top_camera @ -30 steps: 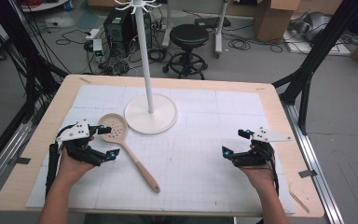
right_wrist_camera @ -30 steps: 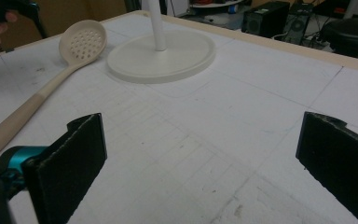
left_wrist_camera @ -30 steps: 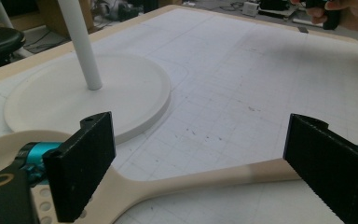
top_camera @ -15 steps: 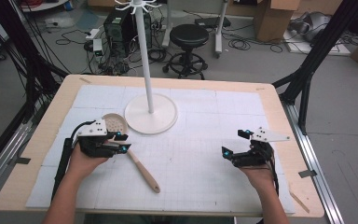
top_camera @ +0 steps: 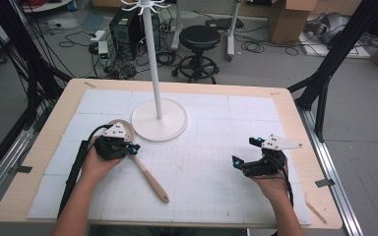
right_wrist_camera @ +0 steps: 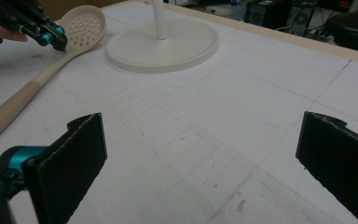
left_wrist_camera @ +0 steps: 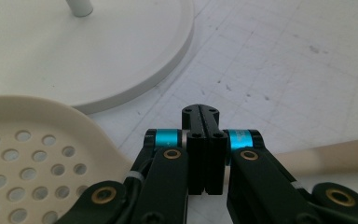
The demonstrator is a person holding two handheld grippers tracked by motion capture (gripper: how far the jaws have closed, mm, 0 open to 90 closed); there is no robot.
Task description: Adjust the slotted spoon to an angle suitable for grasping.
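Observation:
A cream slotted spoon [top_camera: 150, 178] lies on the white mat, bowl toward the stand, handle toward the front edge. My left gripper [top_camera: 134, 147] hovers at the spoon's neck. Its jaws have just been closing, and in the left gripper view [left_wrist_camera: 200, 112] the pads meet flat with nothing seen between them. The perforated bowl [left_wrist_camera: 37, 149] lies to their left and the handle [left_wrist_camera: 335, 151] runs off to the right behind them. My right gripper [top_camera: 245, 150] rests at the front right of the mat. Its jaws [right_wrist_camera: 205, 158] are open over bare mat.
A white coat stand rises from a round base [top_camera: 170, 125] at the mat's back centre, just beyond the spoon bowl. The wooden table edge [top_camera: 295, 118] frames the mat. A stool [top_camera: 199, 37], cables and boxes stand on the floor behind.
The left hand slid right, from beside the spoon bowl to over the spoon's neck, and its jaws went from wide open to shut. The right hand stayed put.

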